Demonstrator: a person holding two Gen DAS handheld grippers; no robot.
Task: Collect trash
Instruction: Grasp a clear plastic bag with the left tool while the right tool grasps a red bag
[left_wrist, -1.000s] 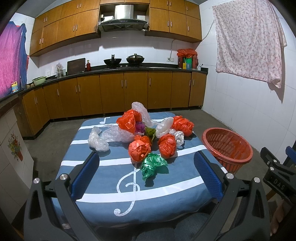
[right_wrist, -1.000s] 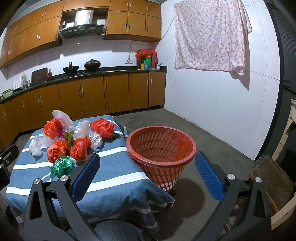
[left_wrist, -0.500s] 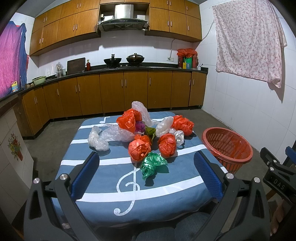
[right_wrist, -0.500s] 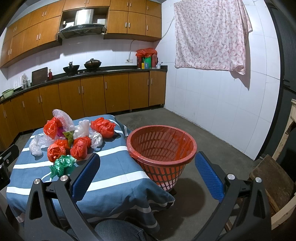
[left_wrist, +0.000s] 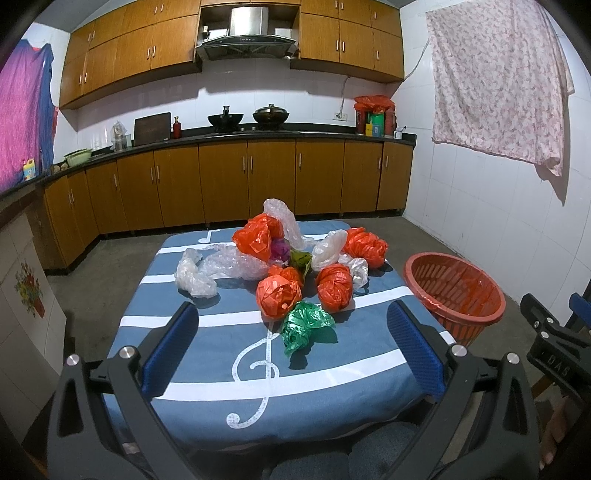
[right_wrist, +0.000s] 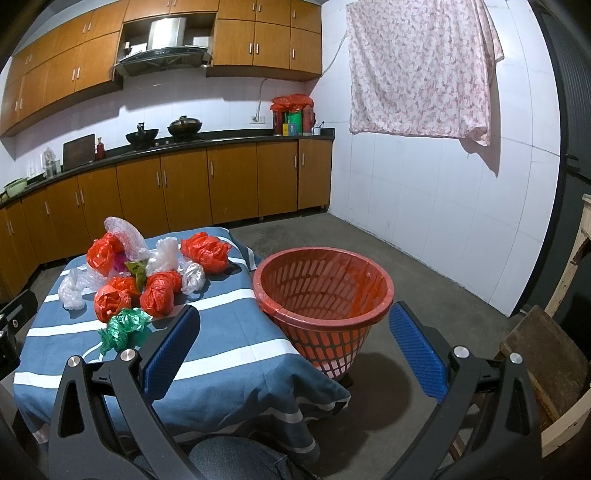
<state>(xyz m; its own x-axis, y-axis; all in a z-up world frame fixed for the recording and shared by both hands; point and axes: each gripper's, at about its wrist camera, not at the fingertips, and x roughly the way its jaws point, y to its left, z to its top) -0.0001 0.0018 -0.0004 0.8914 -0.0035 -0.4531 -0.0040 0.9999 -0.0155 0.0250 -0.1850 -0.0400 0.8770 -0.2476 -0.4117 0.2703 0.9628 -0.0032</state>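
Blue-padded left gripper (left_wrist: 293, 347): fingers spread wide with nothing between them, held over the near edge of the table.
Table (left_wrist: 332, 373): covered in a blue cloth with white stripes and a white treble clef; the trash sits in one cluster on its far half.
Clear plastic wad (left_wrist: 194, 275): leftmost piece, joined to a crumpled stretch of bubble wrap (left_wrist: 236, 264) running right toward the pile.
Orange bags, left to right: a large loose one (left_wrist: 255, 240) at the far side, a balled one (left_wrist: 277, 291) nearer, another ball (left_wrist: 334, 286) just right of it, and one more (left_wrist: 365, 246) at the far right of the cluster.
Green bag (left_wrist: 304, 325): nearest piece, just in front of the two orange balls, between the left gripper's fingers in that view.
White bag (left_wrist: 328, 248): between the far orange bags.
Red basket (right_wrist: 325, 291): slatted plastic with a red liner, standing on the floor just beside the table's right edge.
Right gripper (right_wrist: 293, 349): fingers spread wide and holding nothing, pointed at the basket from the near side.
Far wall: wooden cabinets (right_wrist: 229, 184) under a dark counter.
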